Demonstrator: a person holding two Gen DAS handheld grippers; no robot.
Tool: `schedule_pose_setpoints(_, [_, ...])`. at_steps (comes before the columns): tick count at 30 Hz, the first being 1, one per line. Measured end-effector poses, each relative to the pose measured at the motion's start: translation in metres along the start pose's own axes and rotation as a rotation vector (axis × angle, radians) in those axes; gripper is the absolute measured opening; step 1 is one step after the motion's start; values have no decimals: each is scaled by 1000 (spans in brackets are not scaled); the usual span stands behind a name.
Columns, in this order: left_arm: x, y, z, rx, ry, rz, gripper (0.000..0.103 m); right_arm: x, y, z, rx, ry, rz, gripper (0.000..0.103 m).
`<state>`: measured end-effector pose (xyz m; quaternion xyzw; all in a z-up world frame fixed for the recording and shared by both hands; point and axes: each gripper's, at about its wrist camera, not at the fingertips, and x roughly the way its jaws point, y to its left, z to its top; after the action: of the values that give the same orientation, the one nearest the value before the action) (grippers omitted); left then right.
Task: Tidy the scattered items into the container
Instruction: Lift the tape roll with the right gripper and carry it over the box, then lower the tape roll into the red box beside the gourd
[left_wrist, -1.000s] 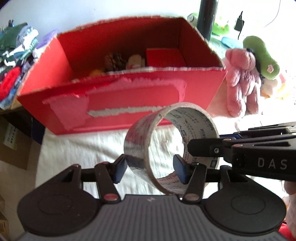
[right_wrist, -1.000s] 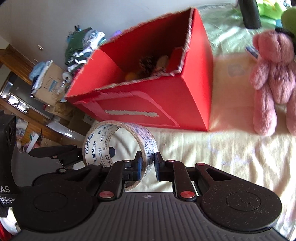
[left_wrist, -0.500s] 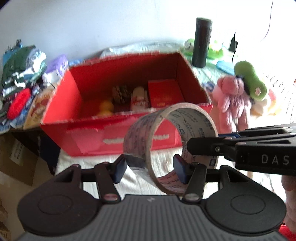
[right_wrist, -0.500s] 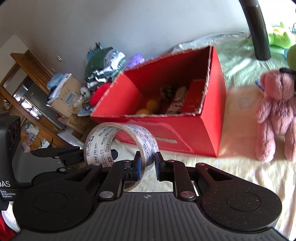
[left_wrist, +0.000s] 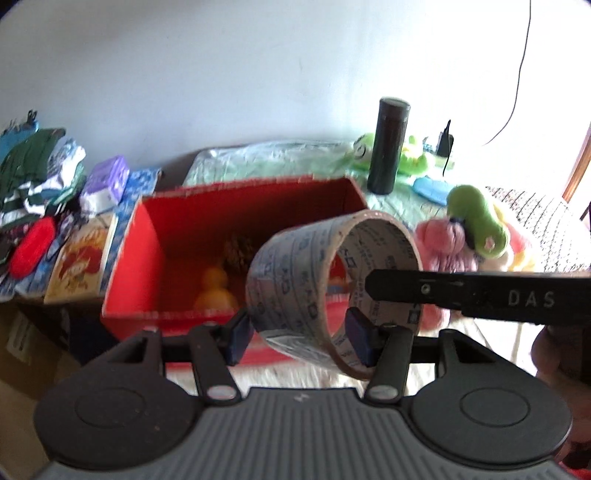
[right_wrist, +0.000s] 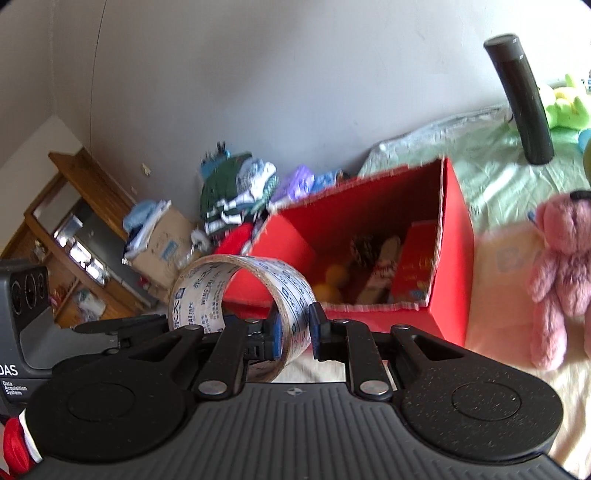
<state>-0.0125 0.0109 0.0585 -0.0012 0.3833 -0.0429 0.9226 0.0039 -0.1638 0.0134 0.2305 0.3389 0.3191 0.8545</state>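
Left claw (left_wrist: 299, 334) part-spread, clamping the tape roll (left_wrist: 295, 291) across its width; right claw (right_wrist: 293, 330) nearly closed, pinching its wall.

One tape roll (left_wrist: 325, 291), one red box (right_wrist: 450, 266) and one black flask (left_wrist: 388, 146) are in view. Inside the box sit one pine cone (right_wrist: 364, 249), one yellow duck (left_wrist: 216, 291) and one small red carton (right_wrist: 415, 266). One pink teddy (right_wrist: 561, 277) lies beside the box.
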Motion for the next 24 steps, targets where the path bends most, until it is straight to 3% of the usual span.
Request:
schedule_pose_setpoints(6, [22, 15, 32, 20, -29, -49, 56, 11, 9, 16, -23, -78, -72, 16])
schedule_pose_setpoints(11, [48, 30, 46, 8, 16, -123, 56, 30, -3, 28, 50, -113, -131, 15])
schedule_pose_setpoints(17, [69, 42, 52, 51, 13, -92, 56, 58, -12, 35, 121, -88, -186, 12])
schedule_pose_setpoints(24, [84, 89, 57, -3, 35, -66, 56, 103, -3, 45, 130, -11, -191, 9])
